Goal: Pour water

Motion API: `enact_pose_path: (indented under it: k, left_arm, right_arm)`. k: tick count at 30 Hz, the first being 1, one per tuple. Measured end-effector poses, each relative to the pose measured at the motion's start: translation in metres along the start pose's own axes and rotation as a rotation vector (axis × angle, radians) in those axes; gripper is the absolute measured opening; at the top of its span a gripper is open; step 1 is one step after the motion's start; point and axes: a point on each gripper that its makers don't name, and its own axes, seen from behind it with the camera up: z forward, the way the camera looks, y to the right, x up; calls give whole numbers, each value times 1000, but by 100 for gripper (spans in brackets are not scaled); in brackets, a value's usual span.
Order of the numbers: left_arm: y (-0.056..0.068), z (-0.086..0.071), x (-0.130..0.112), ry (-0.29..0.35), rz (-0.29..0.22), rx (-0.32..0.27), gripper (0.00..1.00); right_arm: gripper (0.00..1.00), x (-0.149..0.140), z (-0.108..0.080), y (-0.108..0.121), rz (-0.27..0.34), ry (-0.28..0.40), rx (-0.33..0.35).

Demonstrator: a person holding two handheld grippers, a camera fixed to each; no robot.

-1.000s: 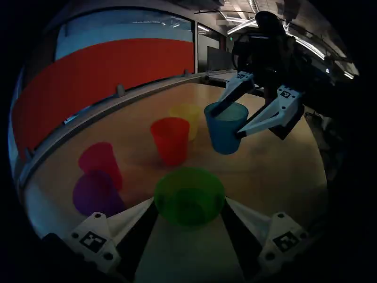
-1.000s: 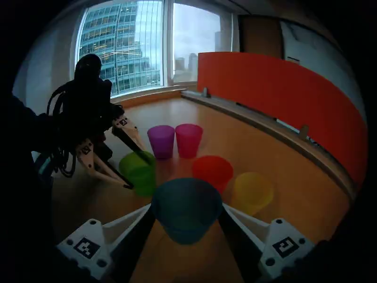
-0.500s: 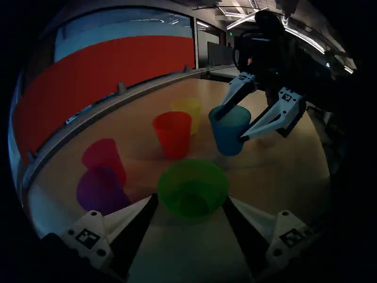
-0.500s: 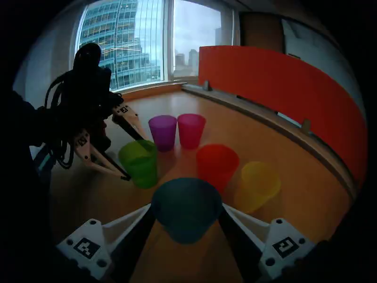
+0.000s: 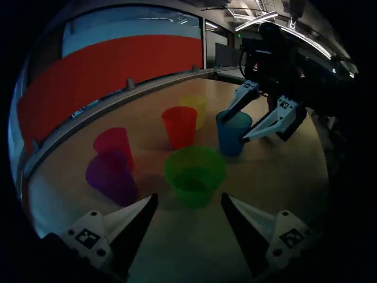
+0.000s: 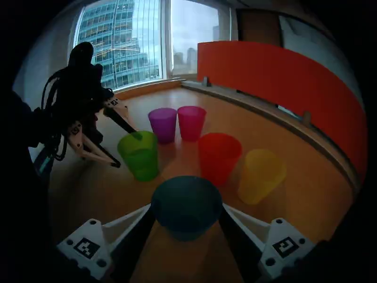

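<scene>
**Left gripper view:** The left gripper (image 5: 188,195) sits at 6 o'clock with its jaws apart. The green cup (image 5: 195,175) stands on the wooden table (image 5: 282,165) just ahead of the fingertips, and neither one touches it. From the green cup, a purple cup (image 5: 112,177) stands at 9 o'clock, with a pink cup (image 5: 113,141) just behind it. A red cup (image 5: 179,126) stands at 12 o'clock, with a yellow cup (image 5: 194,109) beyond. At 1 o'clock the right gripper (image 5: 232,128) is clamped on a blue cup (image 5: 232,133), one finger on each side, and the cup's base is down on the table. A red panel (image 5: 108,70) runs along the far edge.

**Right gripper view:** The blue cup (image 6: 186,210) is at 6 o'clock, with both fingers of the right gripper (image 6: 186,206) pressing its wall. The green cup (image 6: 140,155) stands at 10 o'clock from it, upright, between the spread fingers of the left gripper (image 6: 127,150). One fingertip is at the rim and the other is clear of the wall. The red cup is at 1 o'clock, the yellow cup at 2 o'clock, and the purple and pink cups stand side by side at 12 o'clock. A window (image 6: 122,42) lights the room from behind. Whether any cup holds water cannot be told.
</scene>
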Motion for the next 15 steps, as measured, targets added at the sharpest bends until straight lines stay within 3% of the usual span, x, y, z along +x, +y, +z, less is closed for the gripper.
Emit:
enact_pose_path:
  k: [8, 15]
  left_arm:
    - [6, -8, 1, 13, -14, 4, 100]
    - [7, -13, -1, 14, -26, 16, 100]
  right_arm:
    - [92, -6, -5, -1, -2, -3, -13]
    - [100, -15, -6, 0, 6, -28, -29]
